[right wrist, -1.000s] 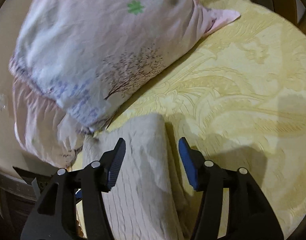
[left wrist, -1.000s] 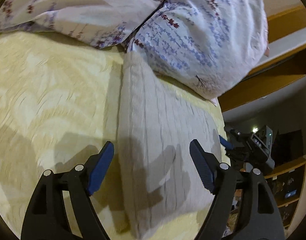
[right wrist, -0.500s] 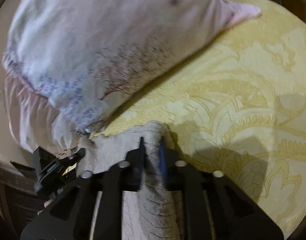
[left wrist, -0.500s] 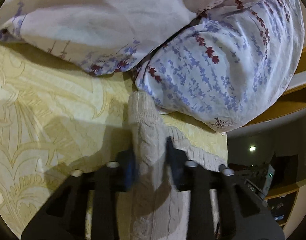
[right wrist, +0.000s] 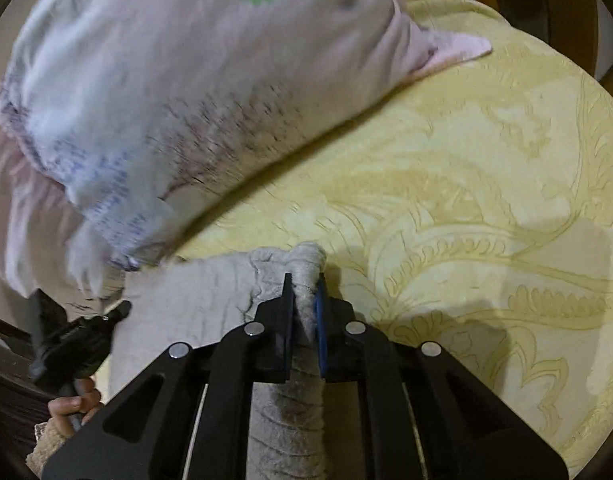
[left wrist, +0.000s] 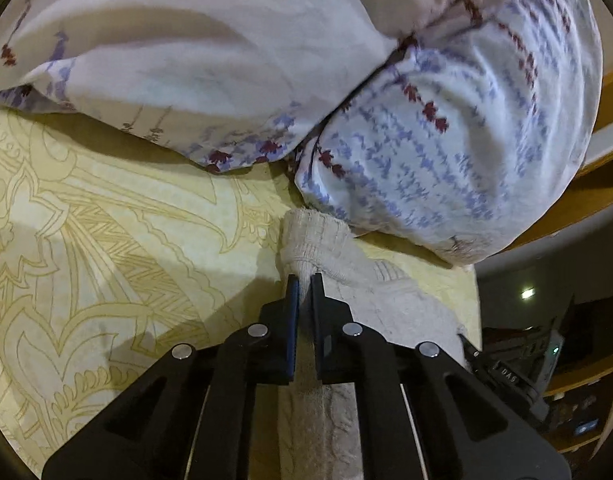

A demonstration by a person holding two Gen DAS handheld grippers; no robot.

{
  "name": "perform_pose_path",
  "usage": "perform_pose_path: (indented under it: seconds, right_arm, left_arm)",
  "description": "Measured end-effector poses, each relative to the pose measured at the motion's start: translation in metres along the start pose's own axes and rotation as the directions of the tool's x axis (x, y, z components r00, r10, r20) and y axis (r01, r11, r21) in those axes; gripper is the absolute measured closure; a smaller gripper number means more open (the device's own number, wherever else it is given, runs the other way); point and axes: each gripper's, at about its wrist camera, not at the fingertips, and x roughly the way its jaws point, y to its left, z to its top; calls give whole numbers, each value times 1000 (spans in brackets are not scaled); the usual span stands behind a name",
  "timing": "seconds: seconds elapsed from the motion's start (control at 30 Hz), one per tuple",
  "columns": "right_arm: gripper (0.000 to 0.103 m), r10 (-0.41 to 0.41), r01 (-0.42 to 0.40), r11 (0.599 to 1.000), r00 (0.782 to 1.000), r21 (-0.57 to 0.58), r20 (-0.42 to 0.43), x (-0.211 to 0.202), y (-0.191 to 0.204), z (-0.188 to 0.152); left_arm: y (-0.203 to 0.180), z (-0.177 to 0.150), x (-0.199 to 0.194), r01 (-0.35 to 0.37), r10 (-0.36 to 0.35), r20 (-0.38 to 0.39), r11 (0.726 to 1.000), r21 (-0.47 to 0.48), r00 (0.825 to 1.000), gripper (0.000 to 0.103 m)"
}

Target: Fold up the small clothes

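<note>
Clamped both far corners of cream knit garment (left wrist: pixel 322 240) with left gripper (left wrist: pixel 305 282) and right gripper (right wrist: pixel 304 284); best lifted evenly, clear of floral pillow (left wrist: pixel 446 152).

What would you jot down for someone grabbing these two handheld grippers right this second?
Left gripper: fingers shut on an edge of the cream knit garment.
Right gripper: fingers also shut on a bunched edge of it.
The garment lies on the yellow bedspread, by the floral pillows.
Done: both edges pinched.
Left: lift and fold it over; no fold made by this grip shows yet.
</note>
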Motion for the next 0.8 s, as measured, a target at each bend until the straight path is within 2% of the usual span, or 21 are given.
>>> perform_pose_path:
  seconds: [0.13,0.27,0.3,0.33,0.37,0.4,0.43,0.6,0.67,0.7,0.73,0.8]
  right_arm:
    - [91,-31,30,999,999,-44,-25,1,9,4]
    - [64,23,-23,999,1000,-39,-7,-26,4,-2]
    - [63,41,-41,999,999,-35,-3,-33,0,-6]
    - [61,71,-71,997,997,-29,-4,-42,-5,-12]
    - [60,86,-86,996,996,-25,-9,-46,-7,-17]
    - [60,103,-104,994,995,-19,-14,-51,-10,-24]
    - [60,118,-118,993,993,-14,-17,-59,-17,-31]
    - [61,153,-153,988,987,12,-52,-63,-24,-65]
    - [85,156,-155,988,985,17,-67,-58,-21,-74]
    - [86,140,-140,990,989,10,-49,-57,-15,-75]
    - [91,117,-117,993,993,-2,-30,-59,-13,-75]
    - [93,40,-40,999,999,-10,-13,-58,-10,-74]
  left_arm:
    - [-7,-1,3,0,0,2,1000,14,1000,97]
    - [-9,-6,-16,60,-60,2,998,9,998,95]
    - [-10,-9,-20,70,-70,3,997,21,998,87]
    - [-12,-15,-29,85,-85,5,995,42,996,65]
    - [-15,-22,-37,93,-93,6,994,63,996,53]
    - [-18,-31,-46,92,-93,9,992,89,996,34]
    - [-24,-41,-48,95,-96,7,989,111,995,32]
    - [-41,-80,-50,106,-95,-71,979,175,993,32]
    - [-49,-92,-46,69,-53,-78,975,211,996,32]
    - [-53,-97,-44,33,-17,-69,971,238,997,32]
    - [-53,-99,-44,9,8,-66,967,254,998,32]
    - [-52,-102,-43,-23,42,-69,965,260,997,32]
